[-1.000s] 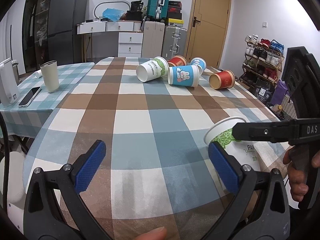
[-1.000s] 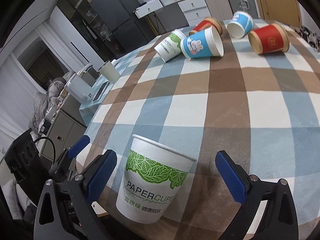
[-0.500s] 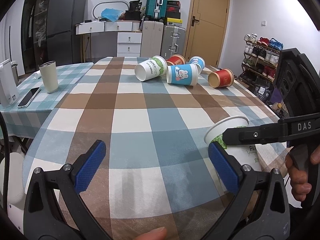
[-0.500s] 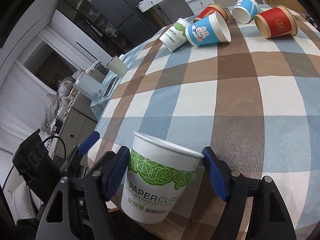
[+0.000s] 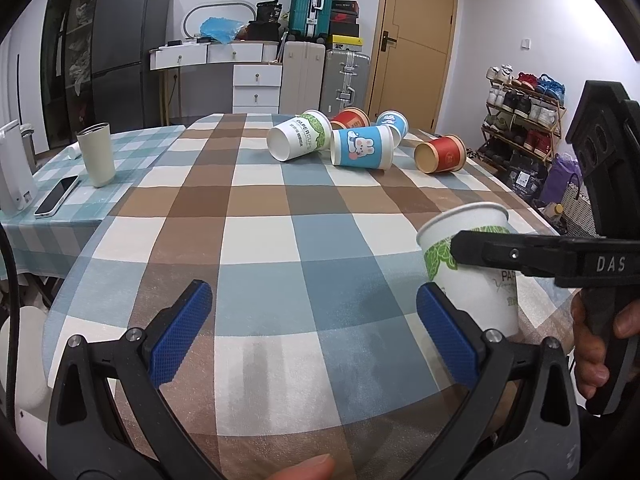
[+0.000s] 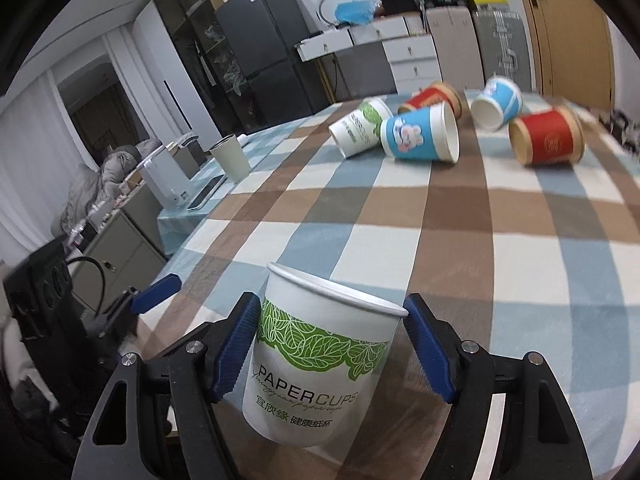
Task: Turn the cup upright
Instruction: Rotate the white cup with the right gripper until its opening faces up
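A white paper cup with green leaves (image 6: 320, 360) is upright, mouth up, at the near right part of the checked table (image 5: 260, 240). My right gripper (image 6: 332, 352) is shut on it, blue pads on both sides. The same cup (image 5: 472, 272) shows in the left wrist view with the right gripper's black finger across it. My left gripper (image 5: 312, 336) is open and empty, low over the near table edge, left of the cup. Several paper cups lie on their sides at the far end: white-green (image 5: 298, 140), blue bunny (image 5: 362, 153), red (image 5: 440, 154).
A cream tumbler (image 5: 96, 155), a phone (image 5: 56, 196) and a white appliance (image 5: 14, 172) stand on the table's left part. A shoe rack (image 5: 524, 116) is beyond the right edge. Drawers, suitcases and a fridge line the back wall.
My right gripper has closed from wide open onto the white-green cup and its view has tilted up. The left gripper has stayed open and nearly still.
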Action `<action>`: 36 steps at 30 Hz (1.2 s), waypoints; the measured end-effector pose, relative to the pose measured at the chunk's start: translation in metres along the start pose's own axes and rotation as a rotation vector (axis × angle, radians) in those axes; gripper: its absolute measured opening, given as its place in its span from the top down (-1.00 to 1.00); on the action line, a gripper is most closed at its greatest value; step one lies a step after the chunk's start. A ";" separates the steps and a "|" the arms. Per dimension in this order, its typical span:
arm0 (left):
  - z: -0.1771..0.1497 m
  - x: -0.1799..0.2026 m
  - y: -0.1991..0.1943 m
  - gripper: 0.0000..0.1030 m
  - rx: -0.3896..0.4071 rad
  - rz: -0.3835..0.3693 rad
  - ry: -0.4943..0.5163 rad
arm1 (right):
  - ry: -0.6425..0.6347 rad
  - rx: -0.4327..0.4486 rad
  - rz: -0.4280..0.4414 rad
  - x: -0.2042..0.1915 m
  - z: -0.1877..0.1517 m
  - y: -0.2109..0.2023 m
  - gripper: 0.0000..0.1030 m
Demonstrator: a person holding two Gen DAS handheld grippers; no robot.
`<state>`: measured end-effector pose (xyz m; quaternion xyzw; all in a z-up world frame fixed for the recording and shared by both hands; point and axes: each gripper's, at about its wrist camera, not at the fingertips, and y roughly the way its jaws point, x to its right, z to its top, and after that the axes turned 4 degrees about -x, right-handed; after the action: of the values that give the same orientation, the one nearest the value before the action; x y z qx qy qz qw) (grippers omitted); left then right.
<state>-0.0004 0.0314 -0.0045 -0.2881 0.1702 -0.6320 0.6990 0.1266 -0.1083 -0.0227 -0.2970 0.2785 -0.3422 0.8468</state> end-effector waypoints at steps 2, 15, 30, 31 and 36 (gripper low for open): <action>0.000 0.000 0.000 -0.98 0.001 0.001 0.000 | -0.036 0.023 -0.035 -0.004 0.001 0.002 -0.46; 0.000 0.000 0.000 -0.98 0.000 0.001 0.001 | -0.148 0.202 -0.210 -0.018 0.016 0.002 -0.46; -0.002 0.001 0.001 -0.98 -0.002 0.001 0.002 | -0.227 0.193 -0.199 -0.024 -0.012 -0.008 -0.46; -0.001 0.001 0.001 -0.98 -0.001 0.001 0.002 | -0.228 0.189 -0.187 -0.024 -0.015 -0.011 -0.46; -0.001 0.001 0.001 -0.98 -0.001 0.001 0.003 | -0.239 0.168 -0.149 -0.024 -0.032 -0.021 -0.45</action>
<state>-0.0006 0.0300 -0.0058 -0.2874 0.1714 -0.6320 0.6990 0.0811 -0.1125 -0.0234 -0.2835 0.1235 -0.3886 0.8680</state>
